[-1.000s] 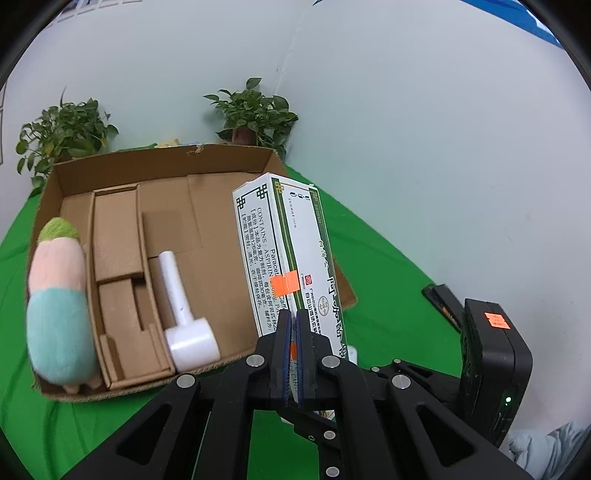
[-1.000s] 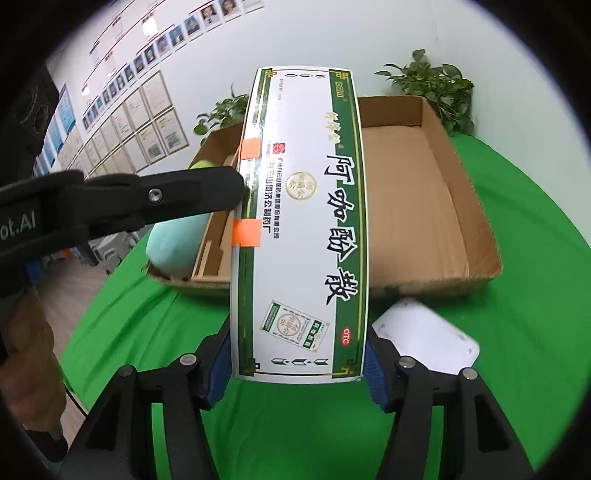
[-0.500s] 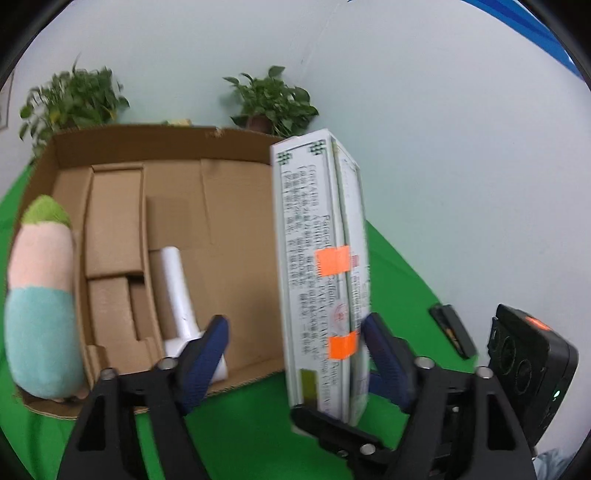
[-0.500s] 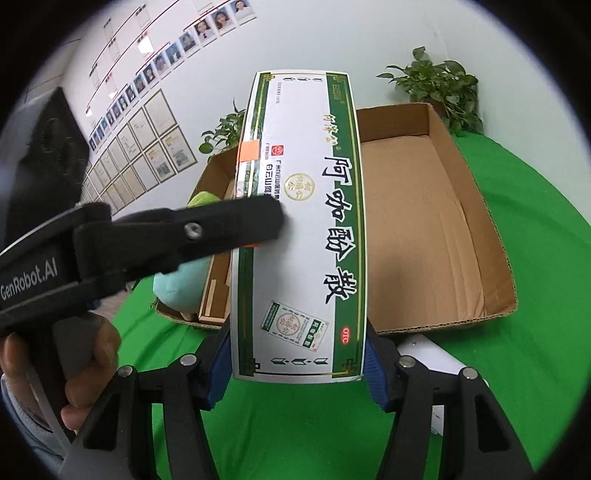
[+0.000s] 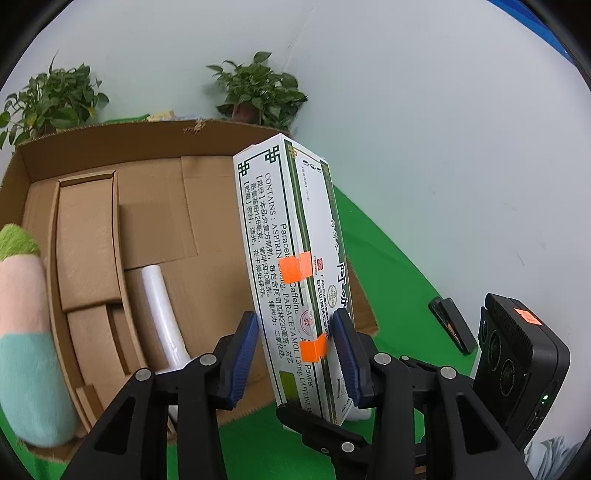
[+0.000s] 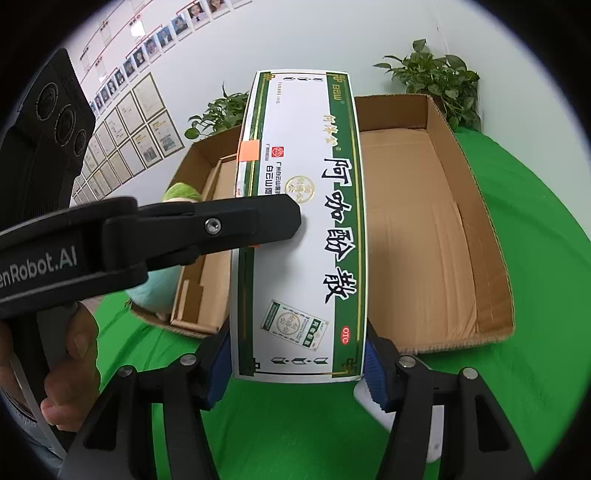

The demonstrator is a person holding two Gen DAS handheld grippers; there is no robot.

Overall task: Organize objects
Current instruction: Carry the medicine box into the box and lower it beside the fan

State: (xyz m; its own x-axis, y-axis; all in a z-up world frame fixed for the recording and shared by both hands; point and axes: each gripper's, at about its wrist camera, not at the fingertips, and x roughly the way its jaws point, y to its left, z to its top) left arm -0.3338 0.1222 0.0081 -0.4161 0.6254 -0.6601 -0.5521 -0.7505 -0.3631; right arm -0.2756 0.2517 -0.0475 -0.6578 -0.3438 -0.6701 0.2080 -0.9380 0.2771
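The medicine box (image 6: 299,229), likely light, stiff yet crushable, is clamped across its narrow sides by the right gripper (image 6: 297,363) above the cardboard tray (image 6: 491,280), while the left gripper (image 5: 297,354) is spread around it, best gripped near the corners.

At the top of my left view two potted plants stand against the pale wall (image 5: 424,110): one plant (image 5: 51,99) at the upper left, the other plant (image 5: 260,92) near the top middle. A green cloth (image 5: 391,288) covers the surface at the right and along the bottom. On it, at the right edge, lies a small dark flat device (image 5: 452,325), close to the wall.

In my right view, rows of framed papers (image 6: 136,133) hang on the wall at the upper left, with a line of small portrait photos (image 6: 162,33) above them. A flat white card (image 6: 428,417) lies on the cloth at the lower right, partly hidden.
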